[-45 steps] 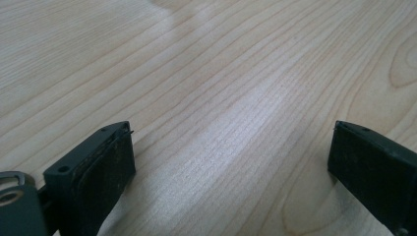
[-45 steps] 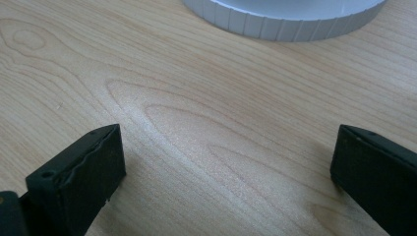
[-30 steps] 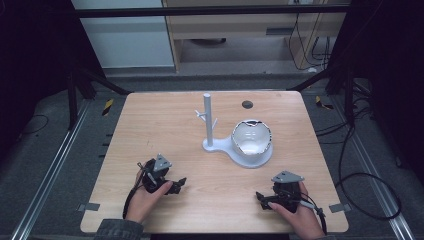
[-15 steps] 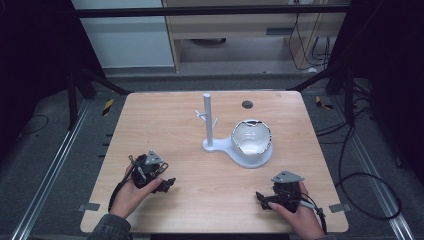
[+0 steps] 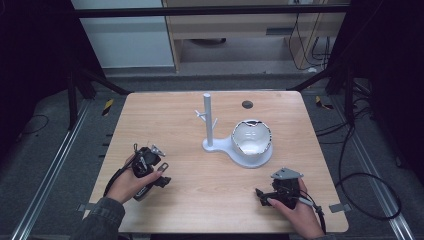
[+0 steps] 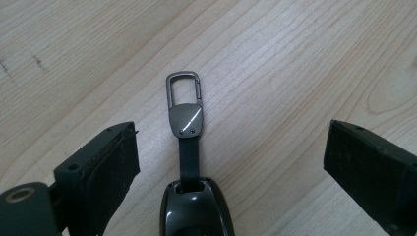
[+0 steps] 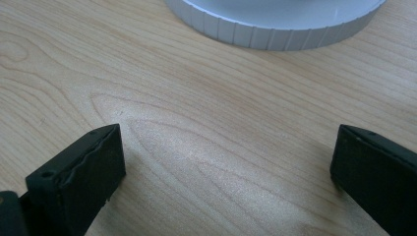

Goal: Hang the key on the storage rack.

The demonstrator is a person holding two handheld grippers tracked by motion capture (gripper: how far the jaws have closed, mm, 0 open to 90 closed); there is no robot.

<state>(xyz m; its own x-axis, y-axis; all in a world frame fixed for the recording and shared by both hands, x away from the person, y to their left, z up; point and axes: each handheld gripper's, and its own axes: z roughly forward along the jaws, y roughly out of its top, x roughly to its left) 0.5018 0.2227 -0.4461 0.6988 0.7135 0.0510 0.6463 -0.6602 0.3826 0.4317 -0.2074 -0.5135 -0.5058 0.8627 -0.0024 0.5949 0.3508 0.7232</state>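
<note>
1. Three views, taken in turn. High view: wooden table [image 5: 210,200]; white stand [image 5: 208,122] with a post and small pegs, its round dish [image 5: 251,142] at mid-table. Left gripper [image 5: 156,172] sits near the table's front left, held in the person's left hand [image 5: 127,186], forearm entering from the bottom edge, gripper angled toward the table's middle. Right gripper [image 5: 261,194] rests low near the front right, pointing left, in the right hand [image 5: 295,212].

2. Left gripper view: key fob [image 6: 196,211], dark and glossy, lies flat on the wood between the jaws, touching neither. A short dark strap [image 6: 189,157] runs from it to a metal clip [image 6: 184,101] ahead. Jaws stand wide apart and hold nothing.
   - Handling, as judged: light and rigid; the glossy shell may be slippery, the strap is limp, and the clip would swing if lifted.
   - Hold point, as judged: across the fob's two long sides, or on the flat metal plate of the clip.

3. Right gripper view: jaws wide apart, empty, low over bare wood. Ribbed rim of the stand's base [image 7: 275,32] lies ahead, well apart from the jaws.
</note>
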